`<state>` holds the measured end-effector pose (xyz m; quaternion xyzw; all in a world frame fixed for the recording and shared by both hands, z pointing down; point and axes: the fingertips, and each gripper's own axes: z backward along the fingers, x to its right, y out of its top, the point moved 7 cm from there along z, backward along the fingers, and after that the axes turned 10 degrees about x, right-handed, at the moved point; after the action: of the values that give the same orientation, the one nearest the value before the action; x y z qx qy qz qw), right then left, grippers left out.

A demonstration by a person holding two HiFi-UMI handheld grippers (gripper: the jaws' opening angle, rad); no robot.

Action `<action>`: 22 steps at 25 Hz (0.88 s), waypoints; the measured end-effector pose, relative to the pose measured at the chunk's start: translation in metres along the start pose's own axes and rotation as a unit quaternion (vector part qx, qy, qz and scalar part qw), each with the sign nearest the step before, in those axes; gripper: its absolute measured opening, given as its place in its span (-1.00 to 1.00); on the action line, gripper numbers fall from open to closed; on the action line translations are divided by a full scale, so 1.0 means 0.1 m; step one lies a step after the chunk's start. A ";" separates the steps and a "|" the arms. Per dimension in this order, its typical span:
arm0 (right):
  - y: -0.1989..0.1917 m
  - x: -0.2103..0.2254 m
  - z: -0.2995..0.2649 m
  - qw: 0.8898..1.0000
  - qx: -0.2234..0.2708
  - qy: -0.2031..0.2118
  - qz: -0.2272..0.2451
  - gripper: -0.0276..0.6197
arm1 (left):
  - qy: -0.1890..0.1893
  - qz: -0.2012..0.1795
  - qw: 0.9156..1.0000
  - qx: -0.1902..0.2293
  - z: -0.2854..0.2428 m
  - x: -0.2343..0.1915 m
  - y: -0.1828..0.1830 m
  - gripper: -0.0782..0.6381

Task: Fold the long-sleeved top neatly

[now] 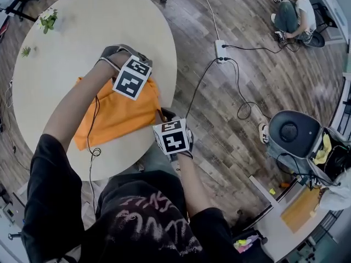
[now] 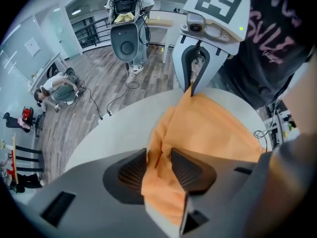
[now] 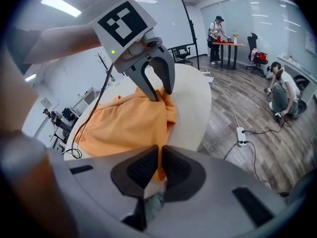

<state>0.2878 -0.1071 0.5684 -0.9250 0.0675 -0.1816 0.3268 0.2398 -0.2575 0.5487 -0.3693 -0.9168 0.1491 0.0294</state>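
- So, mid-fold: the left gripper [image 2: 159,163] pinches the orange top [image 1: 118,116], and the right gripper [image 3: 161,166] is clamped on its near edge.
- Next, probably: carry that edge across, evenly and taut.

Matt orange cloth top [image 1: 118,119], smooth table [image 1: 82,32]

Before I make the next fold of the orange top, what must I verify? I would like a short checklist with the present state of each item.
1. The left gripper holds the top: ok, cloth fills the gap between its jaws.
2. The right gripper holds the top: ok, jaws shut on a thin edge.
3. The cable is off the cloth: not ok, it runs across the top.
4. The plant is away from the top: ok, bare table lies between.
5. The sleeves are folded in: cannot tell, none shows.
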 end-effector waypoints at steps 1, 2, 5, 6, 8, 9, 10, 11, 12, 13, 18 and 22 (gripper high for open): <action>-0.02 0.03 0.02 1.000 0.000 -0.004 -0.001 -0.81 | -0.009 0.001 1.000 0.004 -0.03 -0.02 0.03 -0.32; -0.04 0.06 0.03 1.000 0.000 -0.006 -0.004 -0.81 | -0.018 -0.001 1.000 0.006 -0.07 -0.04 0.06 -0.29; -0.09 0.14 0.05 1.000 0.001 -0.009 -0.022 -0.81 | -0.041 -0.011 0.999 -0.001 -0.19 -0.08 0.14 -0.27; -0.11 0.15 0.06 1.000 0.000 -0.009 -0.027 -0.80 | -0.049 -0.013 0.999 -0.006 -0.22 -0.09 0.16 -0.26; -0.13 0.16 0.05 0.999 -0.006 -0.012 -0.036 -0.74 | -0.066 -0.009 0.998 -0.012 -0.24 -0.10 0.17 -0.25; -0.14 0.16 0.04 0.999 -0.009 -0.014 -0.041 -0.65 | -0.076 -0.005 0.997 -0.012 -0.24 -0.10 0.16 -0.29; -0.15 0.16 0.03 0.999 -0.012 -0.015 -0.046 -0.55 | -0.085 -0.003 0.996 -0.012 -0.25 -0.09 0.16 -0.35; -0.16 0.15 0.03 0.998 -0.012 -0.014 -0.052 -0.44 | -0.092 -0.002 0.996 -0.011 -0.25 -0.08 0.16 -0.38; -0.17 0.15 0.03 0.998 -0.011 -0.013 -0.059 -0.37 | -0.094 -0.004 0.995 -0.012 -0.24 -0.06 0.16 -0.41; -0.17 0.16 0.03 0.998 -0.009 -0.012 -0.065 -0.37 | -0.093 -0.008 0.996 -0.012 -0.24 -0.04 0.16 -0.44; -0.19 0.18 0.05 0.998 -0.006 -0.015 -0.066 -0.72 | -0.064 -0.023 0.998 -0.003 -0.19 -0.07 0.23 -0.53; -0.19 0.14 0.07 0.998 0.004 -0.027 -0.052 -0.80 | -0.030 -0.031 0.999 0.012 -0.10 -0.06 0.24 -0.54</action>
<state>0.3038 -0.0915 0.5794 -0.9306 0.0099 -0.1730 0.3224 0.2616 -0.2425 0.5510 -0.3357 -0.9264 0.1699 0.0105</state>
